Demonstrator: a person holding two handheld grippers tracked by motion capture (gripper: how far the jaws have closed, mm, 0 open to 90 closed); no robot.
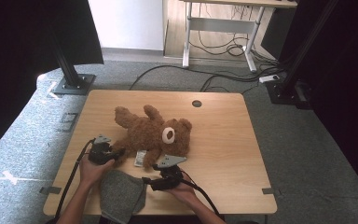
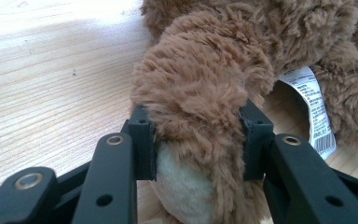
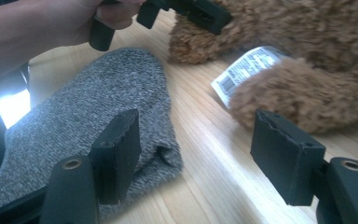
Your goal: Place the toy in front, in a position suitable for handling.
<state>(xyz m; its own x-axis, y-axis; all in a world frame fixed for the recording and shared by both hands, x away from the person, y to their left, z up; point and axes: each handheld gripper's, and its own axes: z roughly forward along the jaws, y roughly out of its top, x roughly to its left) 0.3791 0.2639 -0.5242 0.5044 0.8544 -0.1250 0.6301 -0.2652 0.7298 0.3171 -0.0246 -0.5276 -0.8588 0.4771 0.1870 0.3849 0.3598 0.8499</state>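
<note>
A brown teddy bear [image 1: 151, 133] lies on its back in the middle of the wooden table [image 1: 223, 140]. My left gripper [image 1: 117, 153] is shut on one of its legs; in the left gripper view both pads squeeze the furry leg [image 2: 200, 84] just above its cream sole [image 2: 182, 186]. A white label [image 2: 312, 107] hangs from the bear's body. My right gripper [image 3: 200, 154] stands open and low over the table, with nothing but bare wood between its jaws. A grey knitted cloth [image 3: 84, 116] lies under its left jaw, and the bear's other leg [image 3: 303, 95] is just beyond its right jaw.
The grey knitted cloth [image 1: 121, 193] hangs over the table's near edge between the person's forearms. A round cable hole [image 1: 196, 103] sits near the far edge. Cables trail from both grippers toward the person. Floor cables and stand bases lie beyond the table.
</note>
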